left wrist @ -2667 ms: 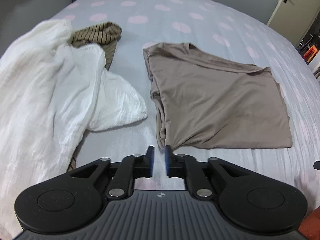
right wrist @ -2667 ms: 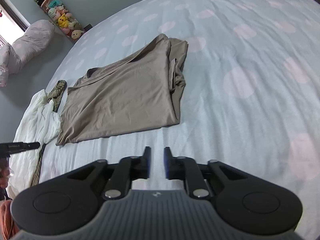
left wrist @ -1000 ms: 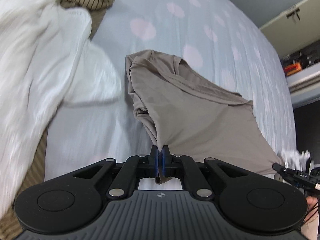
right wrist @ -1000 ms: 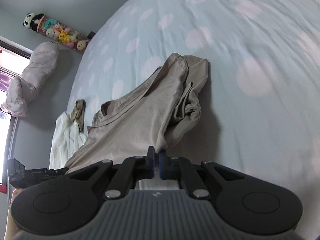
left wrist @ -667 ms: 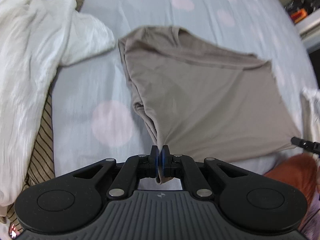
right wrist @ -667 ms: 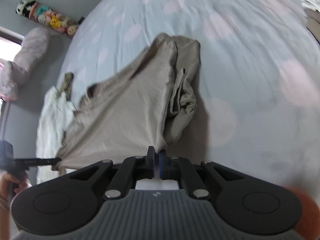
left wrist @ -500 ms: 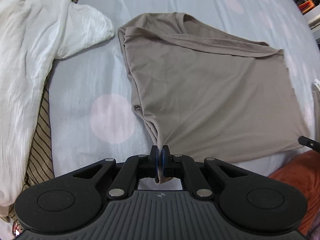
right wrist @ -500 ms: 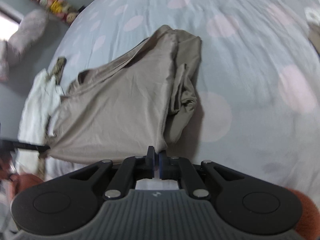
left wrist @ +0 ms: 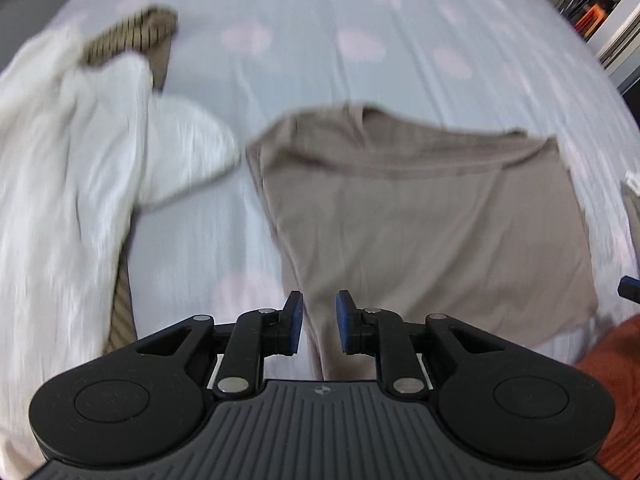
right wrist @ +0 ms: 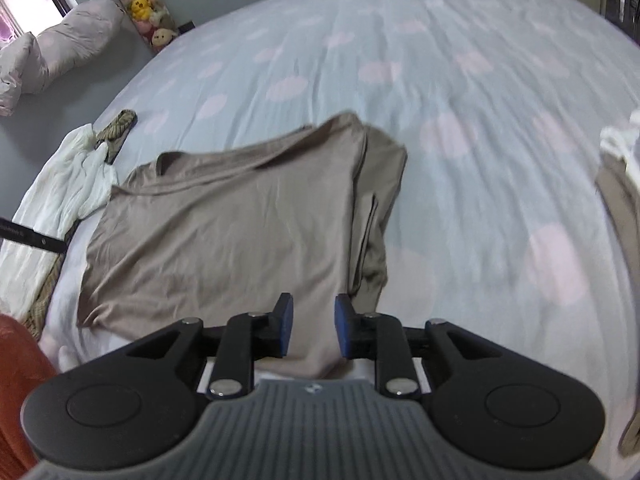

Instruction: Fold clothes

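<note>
Now 2 tools (left wrist: 318, 322) release shirt (left wrist: 420, 216).

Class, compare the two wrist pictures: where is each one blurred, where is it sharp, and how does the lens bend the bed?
Left wrist view: the white cloth and brown shirt are smeared by motion, while the left gripper stays sharp. Right wrist view: milder blur, strongest toward the right edge; the right gripper is crisp. In both, the fisheye lens bulges the bedsheet into a dome.

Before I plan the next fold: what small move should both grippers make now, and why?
Probably lift both clear. The left gripper and right gripper have just been opening; the taupe shirt lies flat on the bed, its hem corners unpinched between the pads.
</note>
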A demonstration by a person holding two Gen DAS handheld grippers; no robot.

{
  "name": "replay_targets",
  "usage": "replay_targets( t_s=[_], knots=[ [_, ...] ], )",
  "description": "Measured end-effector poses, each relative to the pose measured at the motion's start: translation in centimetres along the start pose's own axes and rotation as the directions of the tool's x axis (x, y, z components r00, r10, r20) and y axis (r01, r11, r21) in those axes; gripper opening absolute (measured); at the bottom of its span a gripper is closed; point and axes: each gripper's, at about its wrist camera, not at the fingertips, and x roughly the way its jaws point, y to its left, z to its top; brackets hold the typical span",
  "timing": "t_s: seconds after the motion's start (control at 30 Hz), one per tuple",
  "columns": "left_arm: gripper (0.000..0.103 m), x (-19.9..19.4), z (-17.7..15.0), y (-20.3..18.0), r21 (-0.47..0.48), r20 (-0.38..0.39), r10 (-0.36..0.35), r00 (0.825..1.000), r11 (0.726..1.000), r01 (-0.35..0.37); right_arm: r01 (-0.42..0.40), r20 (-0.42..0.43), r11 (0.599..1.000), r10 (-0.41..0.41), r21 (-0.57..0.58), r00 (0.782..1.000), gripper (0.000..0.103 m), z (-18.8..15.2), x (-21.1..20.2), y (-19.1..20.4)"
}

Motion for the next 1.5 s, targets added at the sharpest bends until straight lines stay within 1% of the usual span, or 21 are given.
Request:
replay_targets(
  t_s=[0.07, 0.13, 0.27, 0.33, 0.4, 0.47, 0.57, 0.73, 0.8, 0.93, 0.97, 1.1, 1.2, 1.27, 1.3, 1.33, 1.43, 1.5],
  knots=[
    [0.016, 0.3, 0.7, 0.2, 0.009, 0.065, 0.000, 0.998, 1.000, -0.001, 0.005, 0.019, 1.000, -0.005, 0.004, 1.000, 0.026, 0.4, 0.1, -0.2],
    [0.018, 0.6, 1.3, 0.5, 0.019, 0.121, 0.004, 0.993, 1.000, -0.006, 0.007, 0.039, 1.000, -0.008, 0.021, 0.999, 0.026, 0.9, 0.3, -0.5],
    [0.019, 2.4, 2.3, 1.3, 0.041, 0.179, 0.022, 0.984, 0.999, -0.029, 0.013, 0.075, 0.999, -0.015, 0.032, 0.997, 0.028, 2.2, 1.0, -1.0],
    [0.022, 3.4, 2.5, 1.7, 0.064, 0.192, 0.009, 0.981, 0.998, -0.022, 0.009, 0.091, 1.000, -0.011, 0.022, 0.996, 0.033, 3.0, 1.5, -1.1],
    [0.029, 4.3, 2.6, 1.9, 0.088, 0.199, -0.004, 0.980, 0.996, -0.013, 0.008, 0.098, 1.000, -0.009, 0.009, 0.995, 0.034, 3.7, 2.2, -1.3],
    [0.029, 5.1, 2.5, 2.1, 0.103, 0.219, -0.007, 0.976, 0.994, -0.016, 0.004, 0.093, 1.000, -0.005, 0.003, 0.996, 0.034, 4.4, 3.1, -1.5],
    [0.029, 6.1, 2.7, 2.5, 0.100, 0.243, -0.006, 0.970, 0.995, -0.019, -0.007, 0.081, 1.000, 0.007, 0.005, 0.997, 0.035, 5.2, 4.6, -1.8],
    [0.029, 7.5, 3.0, 3.0, 0.111, 0.254, 0.022, 0.967, 0.992, -0.052, -0.024, 0.080, 0.999, 0.028, -0.043, 0.996, 0.040, 6.3, 6.6, -1.5],
    [0.029, 7.8, 3.1, 3.3, 0.109, 0.263, 0.015, 0.965, 0.993, -0.045, -0.032, 0.081, 0.997, 0.038, -0.070, 0.996, 0.040, 6.8, 7.4, -1.4],
    [0.029, 8.2, 3.1, 3.2, 0.124, 0.282, -0.012, 0.959, 0.992, -0.024, -0.023, 0.095, 0.994, 0.033, -0.109, 0.995, 0.040, 8.0, 8.8, -1.4],
    [0.029, 8.4, 3.2, 3.1, 0.129, 0.280, -0.010, 0.960, 0.991, -0.027, -0.017, 0.099, 0.993, 0.029, -0.117, 0.995, 0.040, 8.4, 9.2, -1.5],
    [0.016, 8.6, 3.2, 2.8, 0.133, 0.304, -0.011, 0.953, 0.991, -0.031, 0.006, 0.130, 0.993, 0.009, -0.114, 0.992, 0.039, 10.2, 10.7, -2.0],
    [0.011, 8.5, 3.1, 2.7, 0.122, 0.324, -0.023, 0.946, 0.992, -0.018, -0.013, 0.141, 0.997, 0.024, -0.075, 0.990, 0.039, 11.5, 11.8, -2.8],
    [0.009, 8.4, 3.1, 2.8, 0.111, 0.328, -0.028, 0.944, 0.994, -0.010, -0.028, 0.135, 0.998, 0.035, -0.052, 0.990, 0.033, 12.1, 12.6, -3.2],
    [0.007, 8.4, 3.2, 2.9, 0.106, 0.330, -0.029, 0.943, 0.994, -0.006, -0.036, 0.137, 0.998, 0.042, -0.048, 0.990, 0.020, 12.2, 13.0, -3.2],
    [0.006, 8.3, 3.2, 2.9, 0.102, 0.333, -0.031, 0.942, 0.995, -0.004, -0.045, 0.143, 0.998, 0.051, -0.048, 0.988, 0.010, 12.2, 13.2, -3.1],
    [0.005, 7.8, 3.2, 3.0, 0.087, 0.349, -0.034, 0.936, 0.996, 0.004, -0.057, 0.185, 0.997, 0.067, -0.057, 0.980, 0.002, 11.9, 13.0, -2.8],
    [0.004, 7.1, 3.2, 3.0, 0.076, 0.364, -0.041, 0.931, 0.997, 0.014, -0.044, 0.216, 0.997, 0.056, -0.058, 0.975, 0.002, 11.5, 12.3, -2.4]
  ],
)
